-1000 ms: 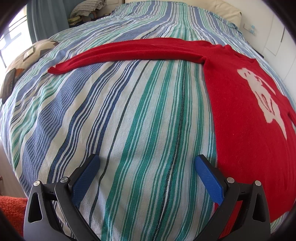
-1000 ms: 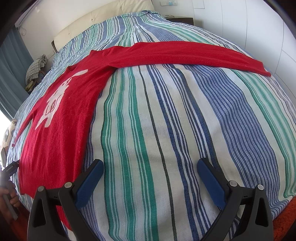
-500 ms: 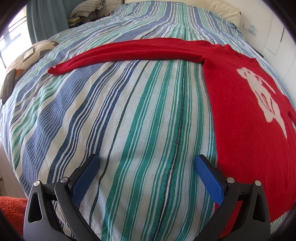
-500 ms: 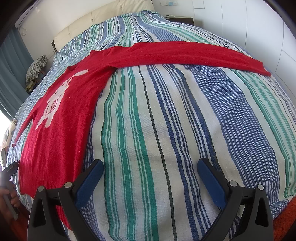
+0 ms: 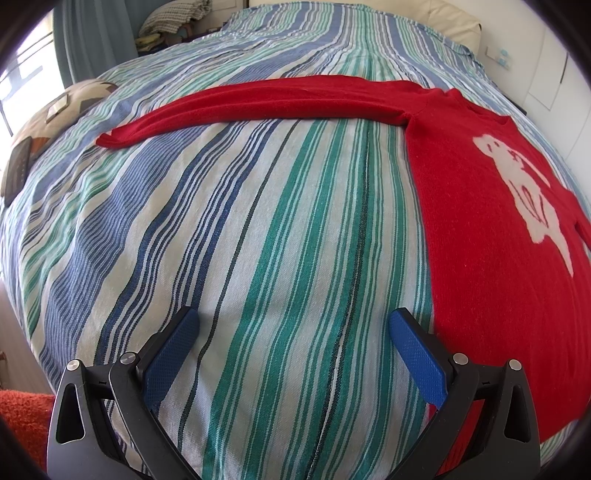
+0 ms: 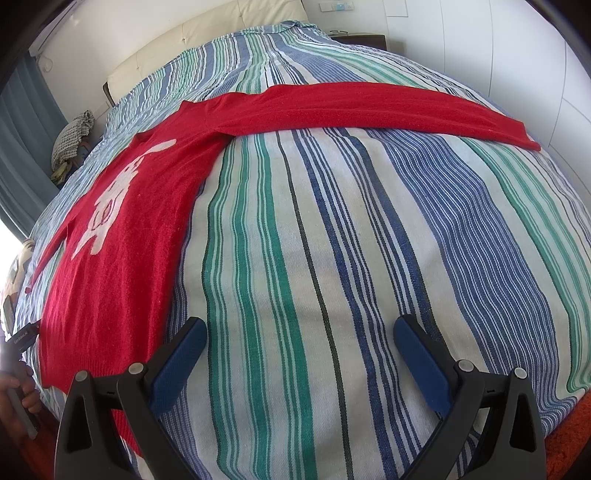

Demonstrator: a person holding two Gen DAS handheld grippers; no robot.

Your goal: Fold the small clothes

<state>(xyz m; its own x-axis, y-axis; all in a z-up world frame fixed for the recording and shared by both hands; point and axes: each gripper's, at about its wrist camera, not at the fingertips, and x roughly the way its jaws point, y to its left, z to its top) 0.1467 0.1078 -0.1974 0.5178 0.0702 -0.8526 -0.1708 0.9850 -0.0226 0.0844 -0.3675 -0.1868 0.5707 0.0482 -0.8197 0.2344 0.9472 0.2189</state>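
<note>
A red long-sleeved sweater (image 5: 491, 258) with a white animal figure lies flat on the striped bedspread (image 5: 258, 240). In the left wrist view its body fills the right side and one sleeve (image 5: 258, 103) stretches left. In the right wrist view the sweater's body (image 6: 122, 258) lies at the left and the other sleeve (image 6: 369, 107) stretches right. My left gripper (image 5: 293, 325) is open and empty over the bedspread, its right finger beside the sweater's hem edge. My right gripper (image 6: 299, 332) is open and empty over bare bedspread, right of the sweater's body.
A patterned cushion (image 5: 55, 114) lies at the bed's left edge. Folded cloth (image 5: 173, 18) sits by the blue curtain. A cream headboard (image 6: 207, 40) and white wall panels (image 6: 517, 55) stand beyond. An orange rug (image 5: 22, 417) shows below the bed's near edge. The hand holding the other gripper (image 6: 18, 387) shows at lower left.
</note>
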